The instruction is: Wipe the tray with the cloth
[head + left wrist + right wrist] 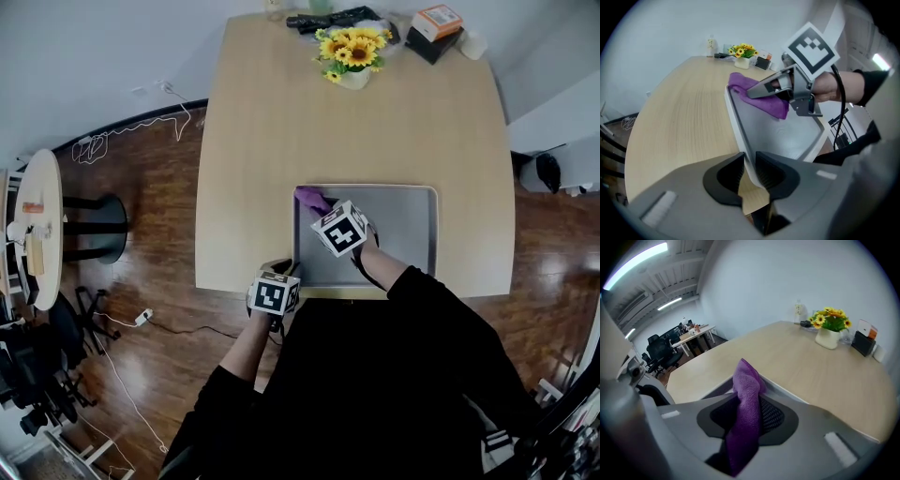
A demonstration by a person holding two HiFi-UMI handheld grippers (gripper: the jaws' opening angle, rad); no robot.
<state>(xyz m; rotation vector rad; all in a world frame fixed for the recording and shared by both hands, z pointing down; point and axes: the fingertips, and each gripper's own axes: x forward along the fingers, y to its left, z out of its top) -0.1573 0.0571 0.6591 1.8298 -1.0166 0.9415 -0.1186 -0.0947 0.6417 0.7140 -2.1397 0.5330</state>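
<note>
A grey metal tray (405, 236) lies at the near edge of the wooden table (281, 131). My left gripper (292, 271) is at the tray's near left corner, jaws shut on its rim (740, 140); in the left gripper view the left gripper (749, 171) has the thin edge squeezed between both pads. My right gripper (320, 205) is over the tray's far left corner, shut on a purple cloth (310, 198). The cloth (747, 397) hangs bunched between the right gripper's (749, 416) pads. In the left gripper view the cloth (765, 101) rests on the tray's floor (787, 136).
At the table's far end stand a pot of sunflowers (353, 53), an orange and black box (434, 28) and dark items (330, 19). A round side table (39, 225) and loose cables (131, 127) are on the wooden floor at the left.
</note>
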